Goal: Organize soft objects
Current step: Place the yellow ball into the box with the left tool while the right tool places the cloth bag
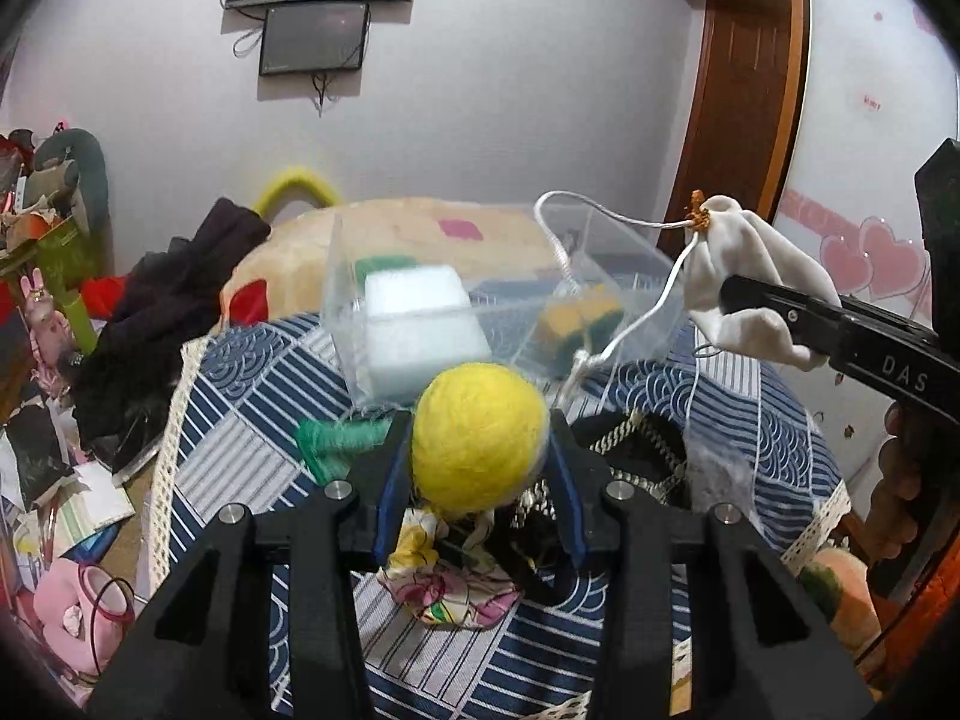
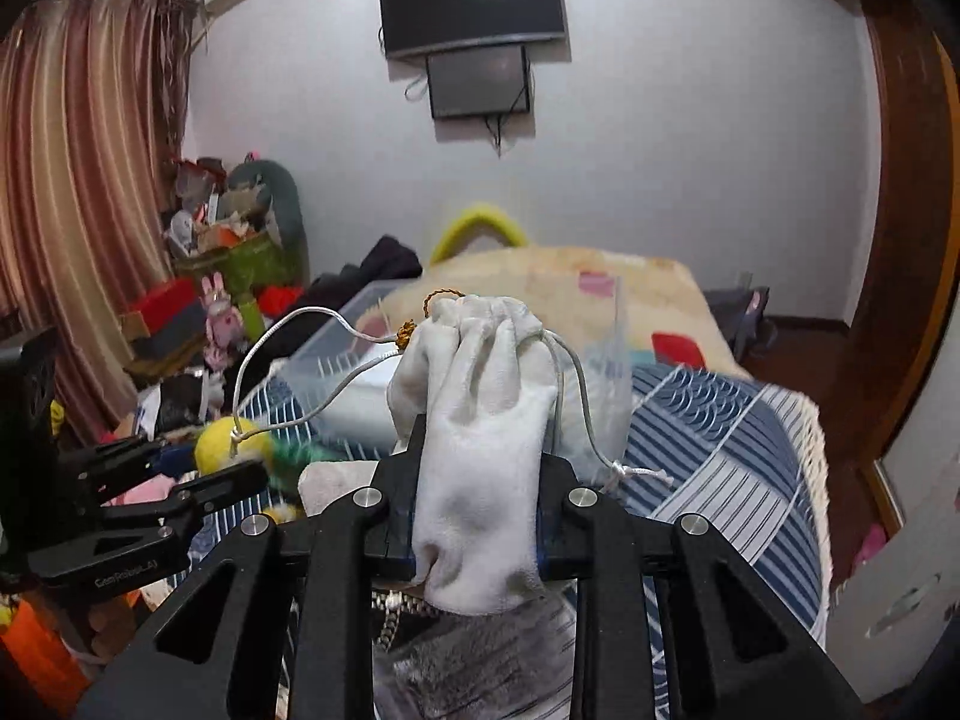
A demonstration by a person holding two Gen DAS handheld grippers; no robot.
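Note:
My left gripper (image 1: 480, 438) is shut on a yellow felt ball (image 1: 478, 433) with a green felt tail (image 1: 336, 438), held above the patterned table. My right gripper (image 2: 480, 450) is shut on a white drawstring pouch (image 2: 480, 438); in the left wrist view the pouch (image 1: 756, 276) hangs at the right, its cord looping over the clear plastic bin (image 1: 624, 267). The bin holds a white sponge block (image 1: 420, 324) and a yellow-green sponge (image 1: 579, 318). The left gripper and ball (image 2: 231, 435) show at the left of the right wrist view.
A blue and white patterned cloth (image 1: 270, 408) covers the table. A floral fabric piece (image 1: 444, 582) and a dark chain-strap item (image 1: 636, 450) lie under the grippers. Dark clothes (image 1: 168, 312) lie at the left. Clutter fills the floor at the far left (image 1: 54, 480).

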